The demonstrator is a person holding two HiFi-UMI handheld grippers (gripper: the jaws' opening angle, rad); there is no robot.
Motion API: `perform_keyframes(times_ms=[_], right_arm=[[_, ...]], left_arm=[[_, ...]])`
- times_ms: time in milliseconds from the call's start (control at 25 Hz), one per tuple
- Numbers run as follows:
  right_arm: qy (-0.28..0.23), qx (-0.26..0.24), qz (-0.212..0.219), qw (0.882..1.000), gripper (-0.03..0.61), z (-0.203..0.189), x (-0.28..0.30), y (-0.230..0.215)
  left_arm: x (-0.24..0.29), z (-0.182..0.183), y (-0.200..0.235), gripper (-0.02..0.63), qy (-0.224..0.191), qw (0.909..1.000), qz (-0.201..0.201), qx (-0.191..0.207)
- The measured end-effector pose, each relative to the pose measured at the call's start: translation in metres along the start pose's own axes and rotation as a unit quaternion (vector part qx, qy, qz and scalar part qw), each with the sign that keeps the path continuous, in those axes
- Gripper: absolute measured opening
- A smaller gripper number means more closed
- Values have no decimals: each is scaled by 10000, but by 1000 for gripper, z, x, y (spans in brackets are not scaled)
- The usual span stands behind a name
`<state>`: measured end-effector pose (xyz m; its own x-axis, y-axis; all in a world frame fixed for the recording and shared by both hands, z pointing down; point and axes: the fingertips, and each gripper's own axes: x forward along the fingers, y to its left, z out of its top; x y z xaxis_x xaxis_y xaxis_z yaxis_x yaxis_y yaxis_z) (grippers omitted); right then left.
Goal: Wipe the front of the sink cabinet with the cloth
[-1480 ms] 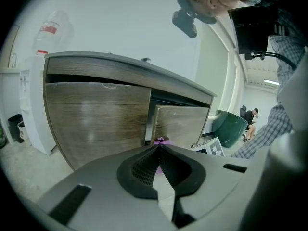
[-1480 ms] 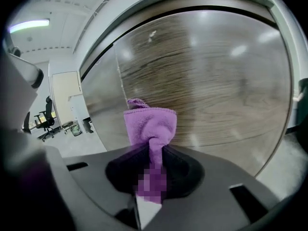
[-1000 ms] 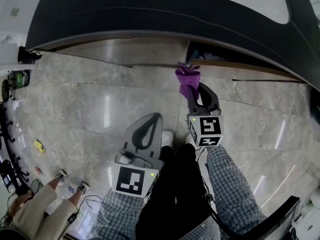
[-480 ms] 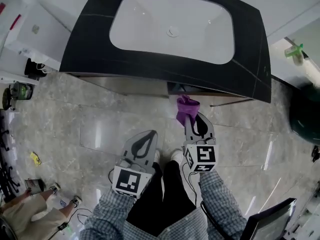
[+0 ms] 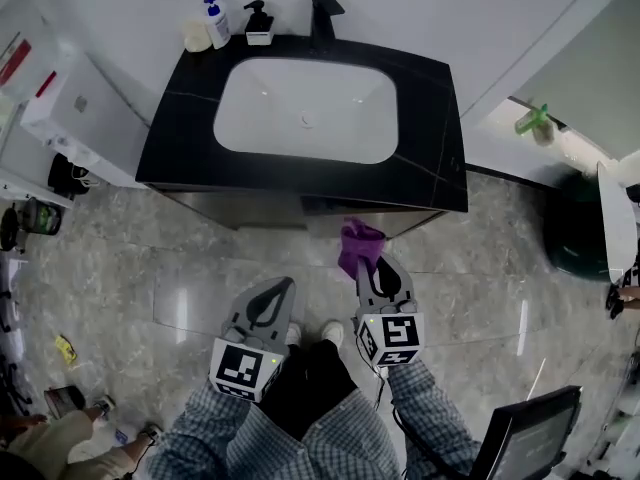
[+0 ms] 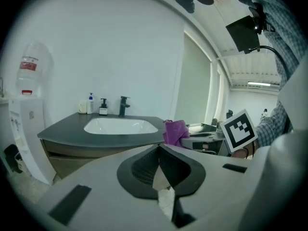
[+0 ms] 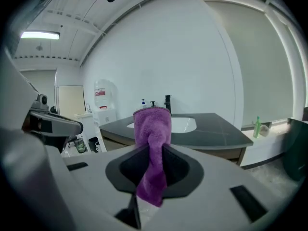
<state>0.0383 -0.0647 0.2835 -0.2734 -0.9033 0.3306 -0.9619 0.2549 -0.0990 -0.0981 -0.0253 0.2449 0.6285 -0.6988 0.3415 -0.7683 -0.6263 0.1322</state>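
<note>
In front of the sink cabinet, near its right end: right gripper clamped on the purple cloth, cloth bunched upright past the jaw tips, close to the cabinet front, contact unclear. Left gripper alongside, jaws together, nothing between.

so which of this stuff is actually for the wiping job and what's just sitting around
For the job:
- purple cloth, clamped in the right gripper
- cabinet front under the counter

Just lying about:
- soap bottles
- tap
- green spray bottle
- water dispenser
- dark bin
</note>
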Motion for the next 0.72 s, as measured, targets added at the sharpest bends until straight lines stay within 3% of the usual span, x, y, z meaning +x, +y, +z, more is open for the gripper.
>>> perform_keyframes(times_ms=[120, 360, 720], right_arm=[[-199, -57, -70, 9998, 75, 24, -22, 4], [-566, -87, -122, 9983, 75, 69, -58, 10], [-615, -202, 18, 9979, 75, 87, -99, 19]], left_arm=[[-22, 26, -2, 11, -269, 9996, 73, -79], [-49, 56, -14, 11, -428, 9990, 77, 98], [-59, 67, -28, 11, -527, 9985, 23, 170]])
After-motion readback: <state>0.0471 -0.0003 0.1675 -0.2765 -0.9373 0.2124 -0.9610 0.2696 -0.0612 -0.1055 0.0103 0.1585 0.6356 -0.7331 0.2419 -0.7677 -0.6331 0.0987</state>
